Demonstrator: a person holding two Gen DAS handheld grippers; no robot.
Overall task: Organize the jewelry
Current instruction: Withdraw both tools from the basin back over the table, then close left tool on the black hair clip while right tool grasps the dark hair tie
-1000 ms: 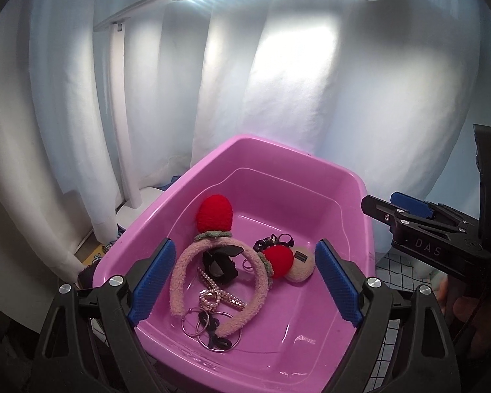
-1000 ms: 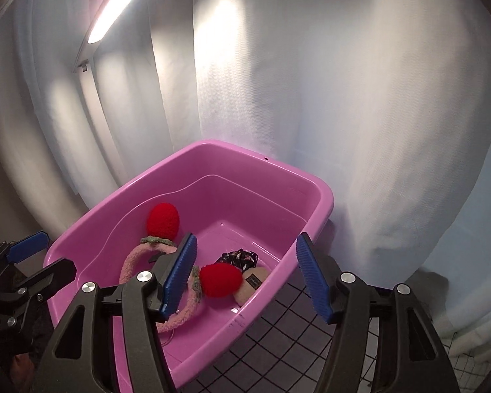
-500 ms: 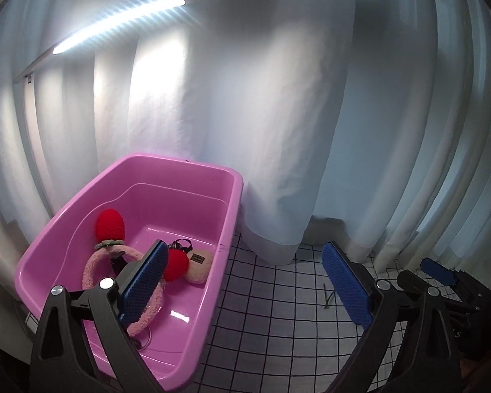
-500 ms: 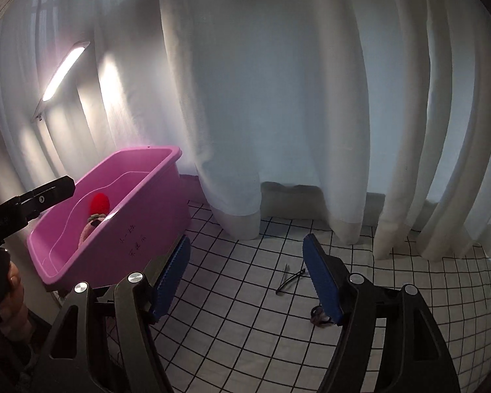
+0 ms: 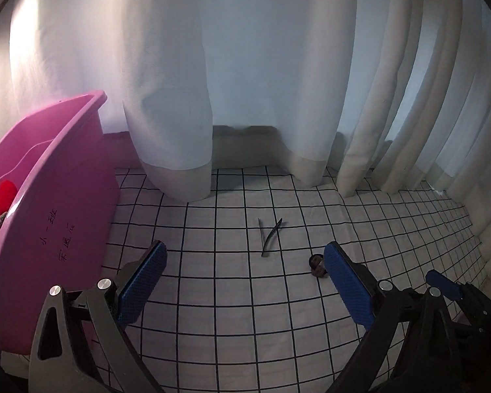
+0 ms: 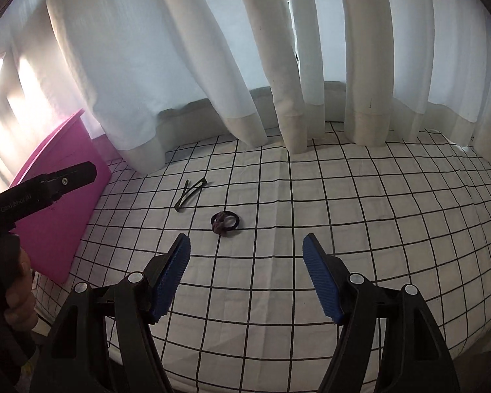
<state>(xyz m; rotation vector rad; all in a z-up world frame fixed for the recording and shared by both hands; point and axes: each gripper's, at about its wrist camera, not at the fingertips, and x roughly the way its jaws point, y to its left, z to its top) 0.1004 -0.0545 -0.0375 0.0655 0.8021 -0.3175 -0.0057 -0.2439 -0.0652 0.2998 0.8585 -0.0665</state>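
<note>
A thin dark hair clip lies on the white gridded cloth, also in the right wrist view. A dark hair tie lies just right of it; the left wrist view shows it partly behind my right finger pad. The pink tub stands at the left, also in the right wrist view, with a red pom-pom inside. My left gripper is open and empty, near side of the clip. My right gripper is open and empty, just short of the hair tie.
White curtains hang along the far side of the cloth, their hems resting on it. The left gripper's body and the hand holding it show at the left of the right wrist view, beside the tub.
Both grippers have swung right, away from above the pink tub to the gridded cloth. The tub has slid to the left edge; the clip and hair tie have come into view.
</note>
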